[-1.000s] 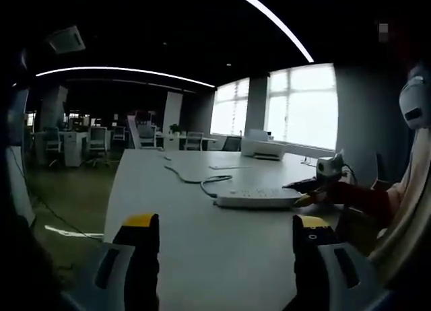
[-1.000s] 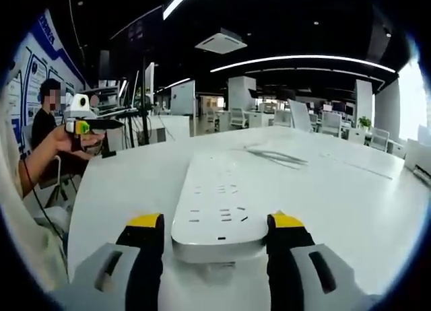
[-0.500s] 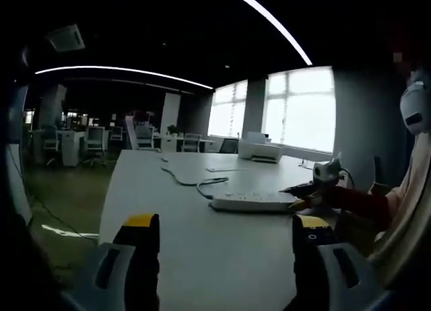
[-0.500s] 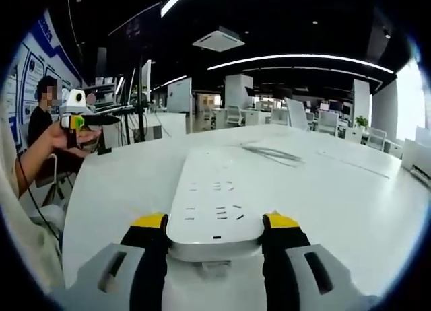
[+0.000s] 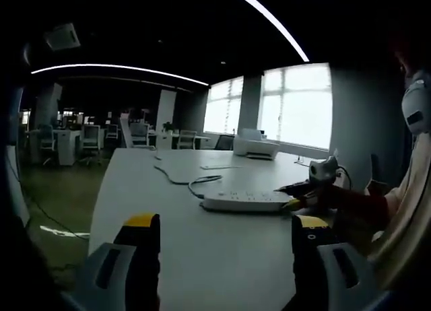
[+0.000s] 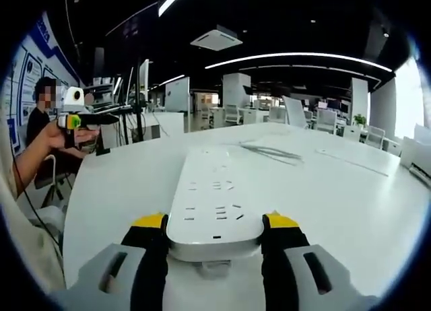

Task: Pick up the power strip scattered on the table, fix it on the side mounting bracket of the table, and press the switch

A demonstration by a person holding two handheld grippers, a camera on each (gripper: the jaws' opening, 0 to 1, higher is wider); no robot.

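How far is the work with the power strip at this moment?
Done: the right claw is shut on the near end of the power strip. In hand: the pick-up from the table. Left: fixing it to the side bracket and pressing the switch. The left claw is open.

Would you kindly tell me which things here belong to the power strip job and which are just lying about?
Job:
white rectangular power strip with its grey cord
right gripper, clamped on it
left gripper, open
white table

Lying about:
white box-shaped printer
white office chairs
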